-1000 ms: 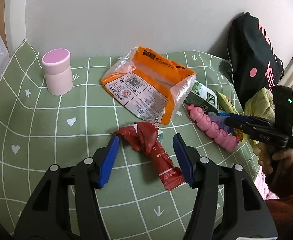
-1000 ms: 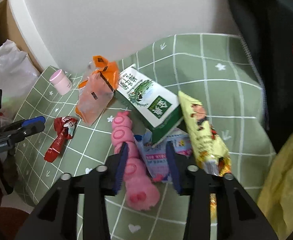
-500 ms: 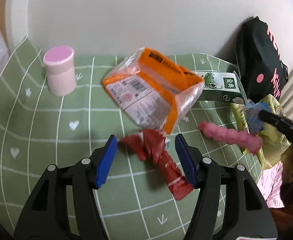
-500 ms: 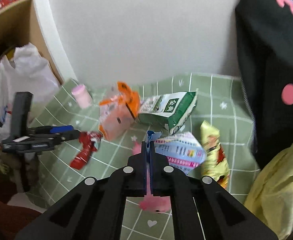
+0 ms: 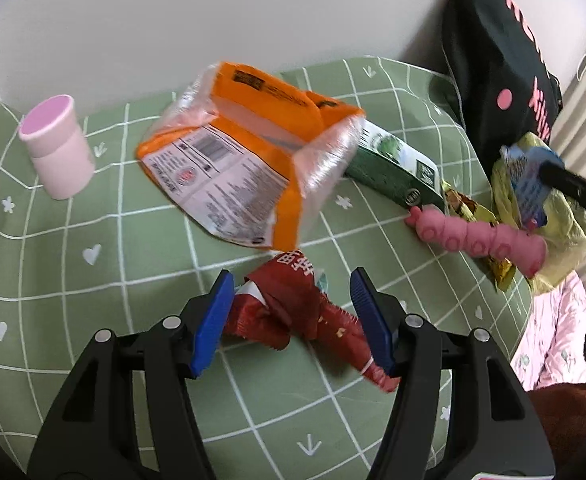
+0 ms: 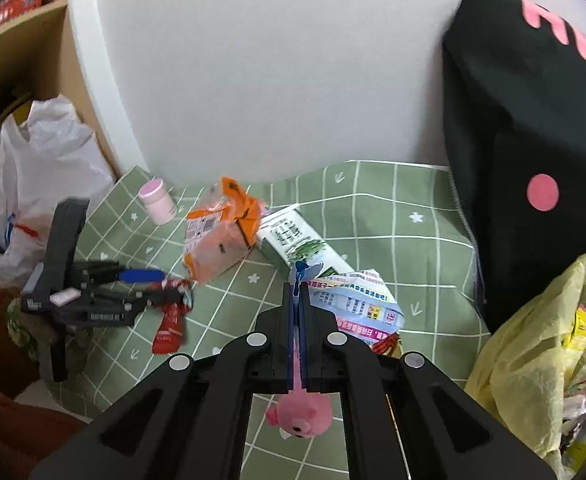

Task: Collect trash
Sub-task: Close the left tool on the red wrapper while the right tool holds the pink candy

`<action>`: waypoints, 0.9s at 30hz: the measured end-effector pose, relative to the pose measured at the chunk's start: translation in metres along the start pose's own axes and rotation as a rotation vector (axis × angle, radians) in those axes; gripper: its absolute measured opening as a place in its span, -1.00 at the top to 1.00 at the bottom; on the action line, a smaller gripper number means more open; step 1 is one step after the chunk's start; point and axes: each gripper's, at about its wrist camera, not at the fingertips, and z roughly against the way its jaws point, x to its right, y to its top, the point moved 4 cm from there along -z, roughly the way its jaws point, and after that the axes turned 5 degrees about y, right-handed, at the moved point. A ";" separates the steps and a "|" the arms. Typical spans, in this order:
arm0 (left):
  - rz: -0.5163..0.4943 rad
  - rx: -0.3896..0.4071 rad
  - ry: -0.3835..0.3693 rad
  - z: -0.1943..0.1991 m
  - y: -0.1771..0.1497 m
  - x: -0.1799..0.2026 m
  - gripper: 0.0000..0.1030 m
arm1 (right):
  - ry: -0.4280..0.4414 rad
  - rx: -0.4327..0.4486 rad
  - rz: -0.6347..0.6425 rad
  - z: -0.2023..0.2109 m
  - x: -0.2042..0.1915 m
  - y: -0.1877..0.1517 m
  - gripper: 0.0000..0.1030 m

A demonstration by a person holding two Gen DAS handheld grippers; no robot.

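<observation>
The desk (image 5: 73,240) wears a matt green cloth with a white grid. The red wrapper (image 5: 293,312) is crinkled glossy foil; the orange bag (image 5: 253,168) is shiny clear-edged plastic film. The pink cup (image 5: 59,156) looks smooth matt plastic. The yellow bag (image 6: 533,352) is thin wrinkled plastic.

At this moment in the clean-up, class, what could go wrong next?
1. The right hand-held gripper pinches only a corner of the blue wrapper; it may slip before reaching the yellow bag.
2. The left hand-held gripper is open around the red wrapper, whose tail sticks out and may escape.
</observation>
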 end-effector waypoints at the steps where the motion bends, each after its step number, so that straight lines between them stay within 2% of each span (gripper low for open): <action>1: -0.002 -0.001 -0.003 0.000 -0.001 0.002 -0.11 | 0.036 0.030 -0.030 0.005 0.002 0.006 0.93; 3: -0.002 0.000 -0.007 0.001 0.000 0.003 -0.11 | 0.086 0.086 -0.067 0.013 0.003 0.020 0.93; 6: 0.006 0.010 -0.010 0.002 0.002 0.004 -0.11 | 0.075 0.101 -0.029 0.012 0.001 0.032 0.93; 9: 0.009 0.019 -0.006 0.005 0.004 0.003 -0.11 | 0.064 0.062 -0.011 -0.002 0.001 0.031 0.93; 14: 0.007 0.018 -0.005 0.008 0.001 0.001 -0.11 | 0.048 -0.023 0.003 -0.023 0.001 0.010 0.93; 21: -0.013 -0.050 0.003 -0.004 -0.008 0.012 -0.10 | 0.012 -0.082 0.001 -0.034 0.009 -0.011 0.93; 23: 0.001 -0.049 0.022 -0.004 -0.009 0.013 0.15 | -0.007 -0.081 -0.004 -0.034 0.012 -0.013 0.93; 27: 0.015 -0.018 0.016 0.005 -0.003 0.016 0.22 | -0.022 -0.069 -0.008 -0.028 0.016 -0.011 0.93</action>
